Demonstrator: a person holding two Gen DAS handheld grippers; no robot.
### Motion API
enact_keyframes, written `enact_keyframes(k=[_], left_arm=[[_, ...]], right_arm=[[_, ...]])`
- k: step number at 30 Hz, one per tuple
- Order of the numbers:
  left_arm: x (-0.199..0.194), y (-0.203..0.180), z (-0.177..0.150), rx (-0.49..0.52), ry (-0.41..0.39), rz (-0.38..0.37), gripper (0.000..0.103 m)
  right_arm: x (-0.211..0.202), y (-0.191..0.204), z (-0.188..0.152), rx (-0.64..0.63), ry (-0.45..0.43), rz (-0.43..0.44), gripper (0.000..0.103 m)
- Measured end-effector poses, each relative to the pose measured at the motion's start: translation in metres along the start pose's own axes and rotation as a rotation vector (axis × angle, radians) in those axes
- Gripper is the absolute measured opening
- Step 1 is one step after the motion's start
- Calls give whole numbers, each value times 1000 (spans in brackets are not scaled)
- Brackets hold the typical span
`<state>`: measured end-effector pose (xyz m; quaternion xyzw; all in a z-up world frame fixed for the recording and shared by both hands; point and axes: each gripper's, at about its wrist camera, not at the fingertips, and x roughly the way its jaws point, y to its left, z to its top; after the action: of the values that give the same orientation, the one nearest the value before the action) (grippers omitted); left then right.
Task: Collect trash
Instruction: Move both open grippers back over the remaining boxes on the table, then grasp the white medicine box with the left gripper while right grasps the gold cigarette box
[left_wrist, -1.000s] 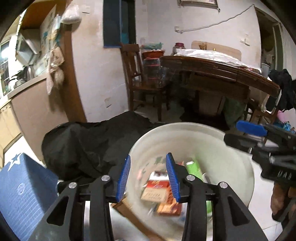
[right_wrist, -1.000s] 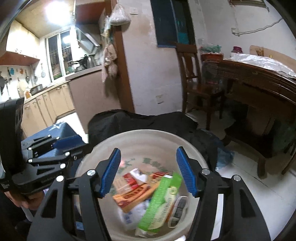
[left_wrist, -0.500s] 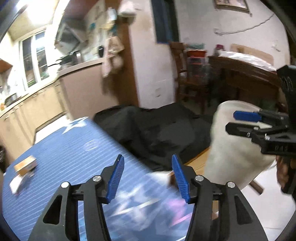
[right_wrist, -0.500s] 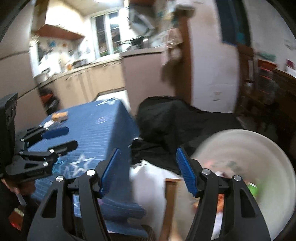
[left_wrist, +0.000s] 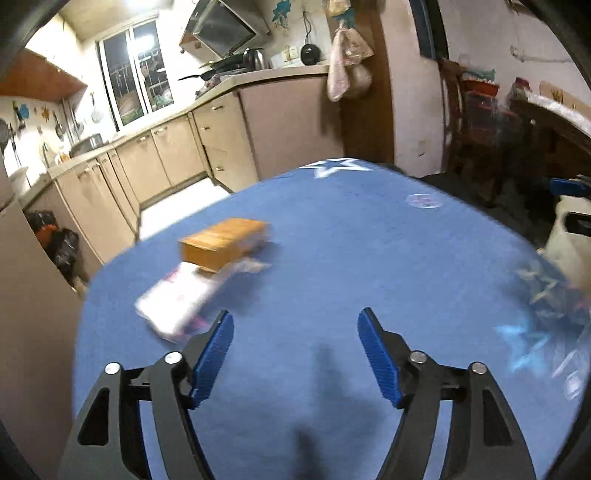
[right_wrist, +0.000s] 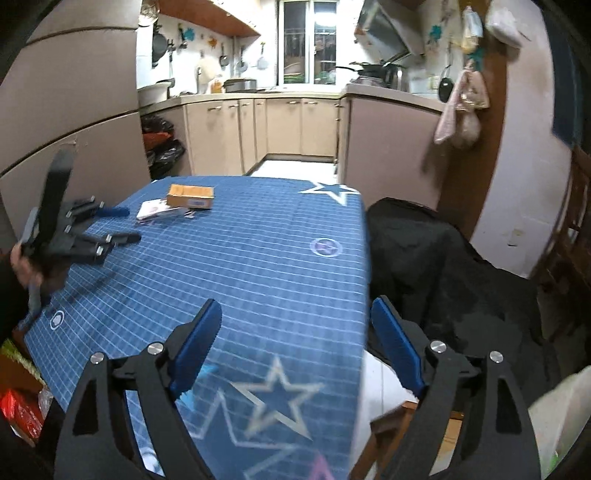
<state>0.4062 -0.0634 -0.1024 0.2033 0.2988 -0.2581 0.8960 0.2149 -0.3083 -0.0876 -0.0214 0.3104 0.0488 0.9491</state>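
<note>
Trash on blue tablecloth (right_wrist: 258, 251): 1 orange box (right_wrist: 190, 195), 1 white packet (right_wrist: 157, 210); both tools, left tool (left_wrist: 295, 349) and right tool (right_wrist: 295, 343), opening, empty.

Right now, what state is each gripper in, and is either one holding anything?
Left gripper: jaws opening, nothing between them, over the blue tablecloth.
Right gripper: jaws opening, empty too.

Home kitchen, beige cabinets (right_wrist: 288, 125), hanging pans (right_wrist: 242, 64), kettle (left_wrist: 254, 58)
</note>
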Motion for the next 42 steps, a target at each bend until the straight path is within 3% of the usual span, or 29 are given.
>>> enact_keyframes(k=[3, 6, 9, 12, 20, 22, 23, 29, 33, 35, 39, 42], left_arm=[[18, 38, 5, 36, 8, -17, 82], [44, 79, 11, 36, 35, -112, 85], [64, 98, 21, 43, 37, -140, 86], [84, 109, 25, 54, 70, -214, 87], [115, 120, 12, 116, 137, -328, 86], [111, 122, 9, 127, 128, -361, 74], [108, 122, 8, 125, 123, -377, 69], [65, 86, -16, 232, 83, -423, 68], [7, 45, -54, 285, 58, -539, 68], [-26, 24, -76, 299, 50, -563, 68], [-65, 21, -99, 169, 22, -538, 68], [-83, 32, -108, 78, -2, -497, 68]], right_arm=[[12, 6, 2, 10, 22, 18, 82], [19, 4, 3, 39, 42, 40, 82], [26, 2, 5, 59, 63, 49, 83], [38, 4, 10, 64, 85, 48, 84], [68, 17, 25, 35, 124, 68, 84], [76, 24, 30, 13, 134, 72, 84], [81, 28, 33, -5, 137, 72, 84], [116, 57, 68, -174, 122, 76, 84], [131, 68, 90, -200, 111, 104, 84], [135, 76, 98, -182, 103, 128, 84], [143, 96, 98, -160, 84, 165, 91], [158, 118, 99, -220, 124, 239, 97]])
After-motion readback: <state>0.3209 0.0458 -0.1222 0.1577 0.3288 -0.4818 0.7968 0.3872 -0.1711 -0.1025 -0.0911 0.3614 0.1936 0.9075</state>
